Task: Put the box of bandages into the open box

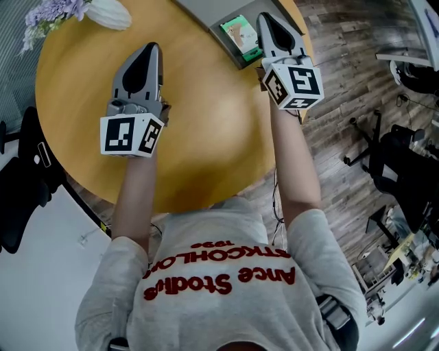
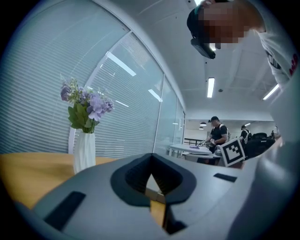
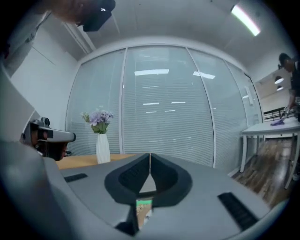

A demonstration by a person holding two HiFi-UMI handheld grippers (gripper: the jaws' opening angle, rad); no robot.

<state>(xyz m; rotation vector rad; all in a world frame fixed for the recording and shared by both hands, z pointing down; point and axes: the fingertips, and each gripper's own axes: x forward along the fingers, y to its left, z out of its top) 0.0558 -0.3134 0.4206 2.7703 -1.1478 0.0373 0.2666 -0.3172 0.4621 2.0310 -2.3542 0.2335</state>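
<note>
**Asker:** Where is the bandage box?

**Me:** The small green cardboard box of bandages [image 1: 240, 33] lies flat in the shallow grey open box [image 1: 212, 20], at its near right corner. That is about one o'clock from where I stand, on the far part of the round yellow wooden table [image 1: 206, 137]. In my right gripper view a sliver of that green box [image 3: 143, 206] shows under the jaws, at six o'clock.

**Asker:** Is your right gripper holding it?

**Me:** No. My right gripper [image 1: 266, 19] is over the right edge of the grey box. The green box is just beside its tip at nine o'clock and lower down. In its own view, the right gripper [image 3: 150, 157] has its jaws pressed together with nothing between them.

**Asker:** And the left?

**Me:** My left gripper [image 1: 154, 46] is held over the middle of the table, pointing to twelve o'clock, well apart from both boxes. Its own view shows the left gripper [image 2: 151, 159] with its jaws closed too, and empty.

**Asker:** Anything else on the table?

**Me:** A white ribbed vase [image 2: 84, 150] of purple flowers [image 2: 86, 105] stands upright near the rim, at eleven o'clock.
</note>
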